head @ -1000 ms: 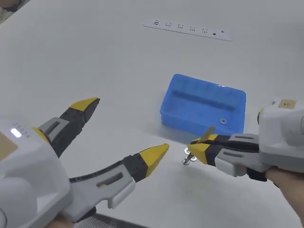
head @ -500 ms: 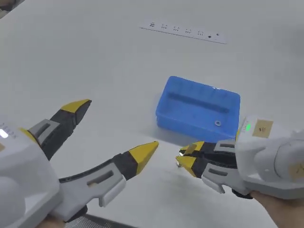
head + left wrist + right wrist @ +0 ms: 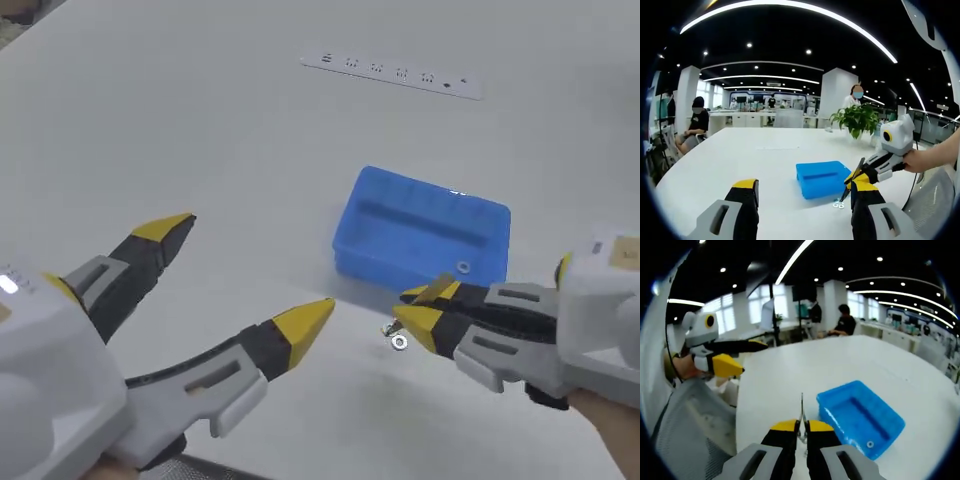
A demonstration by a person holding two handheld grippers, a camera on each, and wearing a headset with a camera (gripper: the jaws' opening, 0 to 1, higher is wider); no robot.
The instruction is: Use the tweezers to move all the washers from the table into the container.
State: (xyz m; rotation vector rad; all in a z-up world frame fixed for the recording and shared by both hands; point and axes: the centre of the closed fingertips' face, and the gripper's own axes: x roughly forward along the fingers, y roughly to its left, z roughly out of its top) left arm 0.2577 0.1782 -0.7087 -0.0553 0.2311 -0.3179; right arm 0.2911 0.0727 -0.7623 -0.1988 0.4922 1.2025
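A loose washer [image 3: 399, 342] is lying on the white table [image 3: 200, 130] just below the centre of the head view, near the front wall of the blue container [image 3: 425, 225]. A second washer [image 3: 463, 267] is sitting inside the container, toward its lower right corner. In the right gripper view it is showing as a small ring [image 3: 869, 444] on the container's [image 3: 860, 417] floor.

The tweezers [image 3: 437, 289] are slanting down toward the loose washer, but whether their tips are touching it is too fine to tell. The right gripper [image 3: 418, 310] is reaching in from the right edge and clenching the tweezers between its yellow tips. In its own view the jaws are pressing together around the thin blade [image 3: 802, 412].

The left gripper [image 3: 235, 275] is hovering at the lower left with its jaws spread wide and nothing between them, well apart from the container. A white power strip [image 3: 395, 75] is lying across the upper part of the table.
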